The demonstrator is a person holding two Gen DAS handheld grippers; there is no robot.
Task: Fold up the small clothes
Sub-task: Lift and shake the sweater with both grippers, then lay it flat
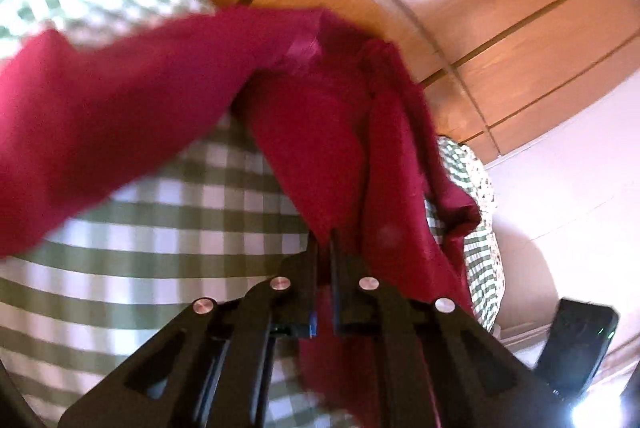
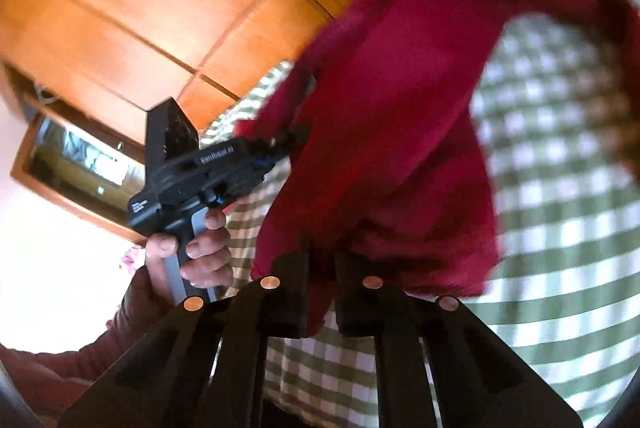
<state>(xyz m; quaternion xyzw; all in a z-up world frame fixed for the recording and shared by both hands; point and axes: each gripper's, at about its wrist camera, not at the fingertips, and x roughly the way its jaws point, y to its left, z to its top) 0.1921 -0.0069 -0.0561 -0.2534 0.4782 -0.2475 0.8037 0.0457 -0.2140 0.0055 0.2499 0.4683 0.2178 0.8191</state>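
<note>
Red garment [image 1: 328, 155] lifted off the checked cloth [image 1: 160, 228], hanging blurred between both grippers. Left gripper [image 1: 325, 252] pinched nearly closed on a fold of it. Right gripper [image 2: 322, 268] likewise clamped on fabric at its near edge. Left hand [image 2: 200, 252] on gripper handle, left of garment. Wooden panels [image 2: 140, 7] beyond.

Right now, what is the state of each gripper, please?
Left gripper: shut on the red garment.
Right gripper: shut on the same red garment, lifted above the green checked cloth.
</note>
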